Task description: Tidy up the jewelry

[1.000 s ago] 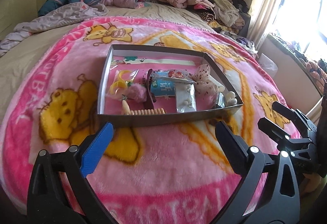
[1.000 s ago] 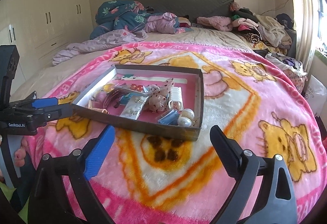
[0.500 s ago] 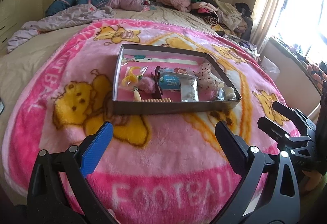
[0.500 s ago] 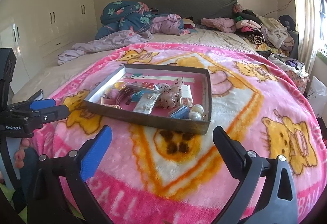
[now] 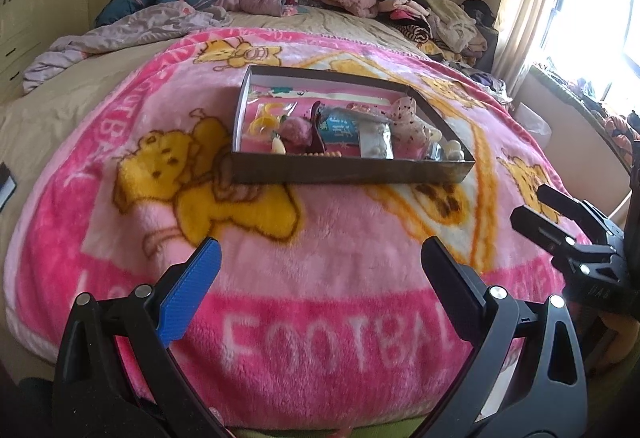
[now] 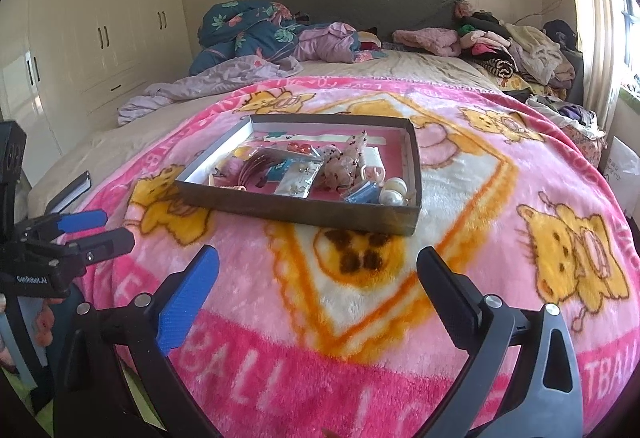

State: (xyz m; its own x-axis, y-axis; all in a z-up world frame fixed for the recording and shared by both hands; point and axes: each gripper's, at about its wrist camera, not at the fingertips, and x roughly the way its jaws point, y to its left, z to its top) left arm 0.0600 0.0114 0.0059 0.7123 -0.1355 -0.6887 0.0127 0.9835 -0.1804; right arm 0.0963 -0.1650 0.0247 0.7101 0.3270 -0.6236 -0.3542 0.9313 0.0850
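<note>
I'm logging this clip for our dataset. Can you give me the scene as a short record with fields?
setting: bed, pink cartoon blanket
container: shallow open box on the blanket
contents: jumbled jewelry and hair accessories, including pearl pieces at the near right corner
left gripper: open, empty, short of the box
right gripper: open, empty, short of the box

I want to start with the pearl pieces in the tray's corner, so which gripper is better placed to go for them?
Probably the right gripper. The pearl pieces lie in the tray's near corner on its side, and its jaws are open and empty. The left gripper, also open, faces the tray's other end.
</note>
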